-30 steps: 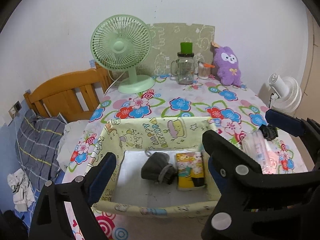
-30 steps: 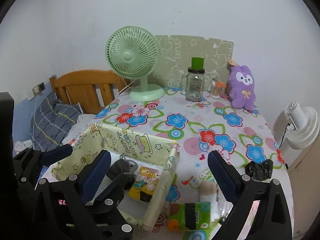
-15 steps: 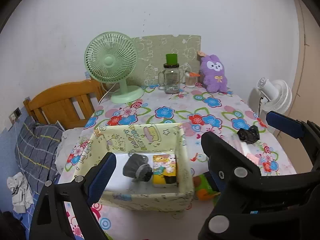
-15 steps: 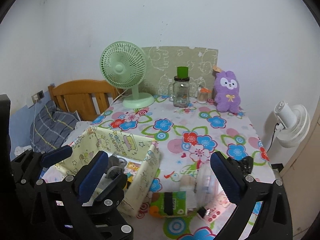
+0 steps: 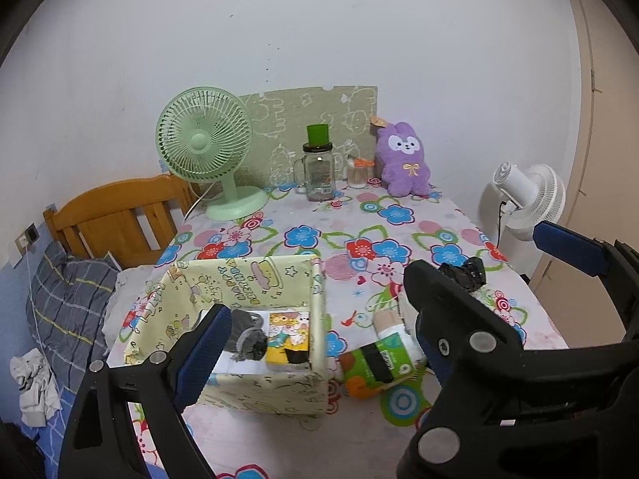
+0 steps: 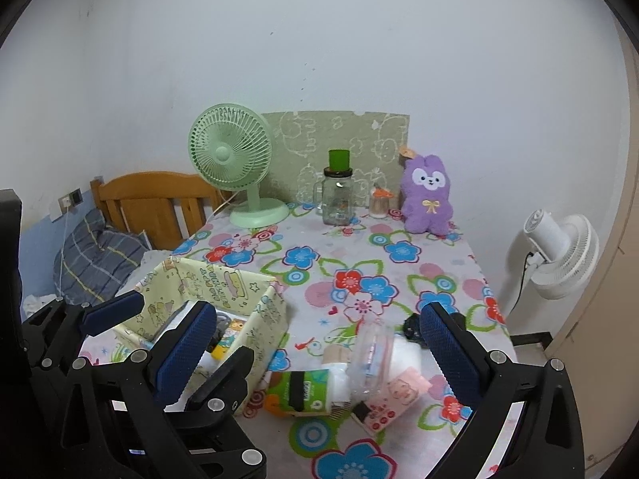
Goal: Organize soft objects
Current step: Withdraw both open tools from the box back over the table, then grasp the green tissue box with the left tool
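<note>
The worktop (image 6: pixel 435 267) lies bare between the bin (image 5: pixel 255 279) and the far fan (image 6: pixel 231 151). Both grippers, left (image 5: pixel 319 327) and right (image 6: pixel 315 343), hover with fingers spread wide, empty. A grey sock (image 5: pixel 243 335), seemingly, and a yellow pack (image 5: pixel 287 335) sit in the bin; a green pack (image 6: pixel 303 391) lies just beside it.

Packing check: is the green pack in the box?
Out. The green pack lies on the table beside the box, outside its wall.
</note>
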The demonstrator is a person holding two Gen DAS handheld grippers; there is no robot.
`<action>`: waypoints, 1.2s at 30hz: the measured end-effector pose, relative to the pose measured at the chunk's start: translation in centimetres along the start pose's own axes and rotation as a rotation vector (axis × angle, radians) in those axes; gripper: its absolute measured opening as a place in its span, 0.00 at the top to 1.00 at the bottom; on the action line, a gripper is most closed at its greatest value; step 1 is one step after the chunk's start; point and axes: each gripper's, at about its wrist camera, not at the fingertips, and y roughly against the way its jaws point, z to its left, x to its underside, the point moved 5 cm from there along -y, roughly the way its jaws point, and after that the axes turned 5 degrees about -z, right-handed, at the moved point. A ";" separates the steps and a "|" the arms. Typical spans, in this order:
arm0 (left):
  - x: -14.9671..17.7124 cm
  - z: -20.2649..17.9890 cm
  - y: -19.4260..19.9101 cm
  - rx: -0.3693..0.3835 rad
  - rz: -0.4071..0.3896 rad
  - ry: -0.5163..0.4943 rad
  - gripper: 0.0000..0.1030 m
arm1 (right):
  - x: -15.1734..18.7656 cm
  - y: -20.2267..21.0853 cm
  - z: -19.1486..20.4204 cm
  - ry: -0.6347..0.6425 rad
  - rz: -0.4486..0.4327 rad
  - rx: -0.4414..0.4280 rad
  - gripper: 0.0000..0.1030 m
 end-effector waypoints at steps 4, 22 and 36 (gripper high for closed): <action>0.1 -1.0 0.2 0.010 -0.008 -0.004 0.08 | 0.3 0.8 -1.0 -0.011 -0.019 0.013 0.00; 3.2 -5.3 -1.5 0.078 0.026 0.020 0.08 | 3.9 1.1 -4.5 -0.012 0.005 0.024 0.00; 7.2 -6.6 -5.0 0.097 0.128 0.049 0.13 | 8.3 -1.6 -6.2 -0.041 0.085 0.038 0.00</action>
